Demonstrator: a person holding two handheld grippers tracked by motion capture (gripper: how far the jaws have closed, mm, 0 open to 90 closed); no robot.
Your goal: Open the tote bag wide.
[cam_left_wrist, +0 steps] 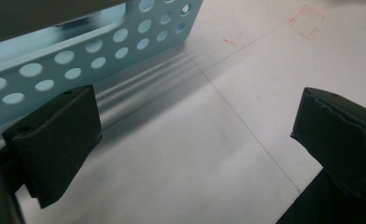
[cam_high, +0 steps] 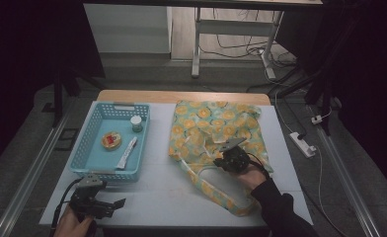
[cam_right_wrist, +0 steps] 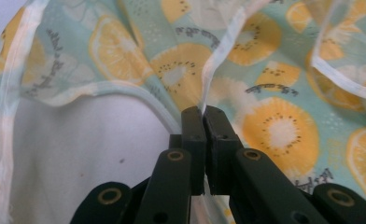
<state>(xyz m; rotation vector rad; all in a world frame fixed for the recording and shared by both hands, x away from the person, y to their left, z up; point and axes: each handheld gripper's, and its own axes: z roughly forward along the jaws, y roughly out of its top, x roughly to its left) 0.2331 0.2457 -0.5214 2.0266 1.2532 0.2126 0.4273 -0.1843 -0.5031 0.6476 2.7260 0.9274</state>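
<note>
Two tongs: right tongs (cam_right_wrist: 204, 116) pinched tight on a white-bound edge of the fruit-print cloth bag (cam_high: 216, 128); left tongs (cam_left_wrist: 190, 140) spread wide, holding nothing.
Bag's place: spread flat just right of the blue basket (cam_high: 85, 165), handle loop trailing toward the person.
Handling: judged light, limp, thin; it will sag and drag, not lift flat.
Best hold: the stitched white trim or handle, less likely to slip than bare cloth.
Worktop (cam_high: 157, 192): smooth, white, matt.
Room: dim; dark floor and cables beyond the basket.
</note>
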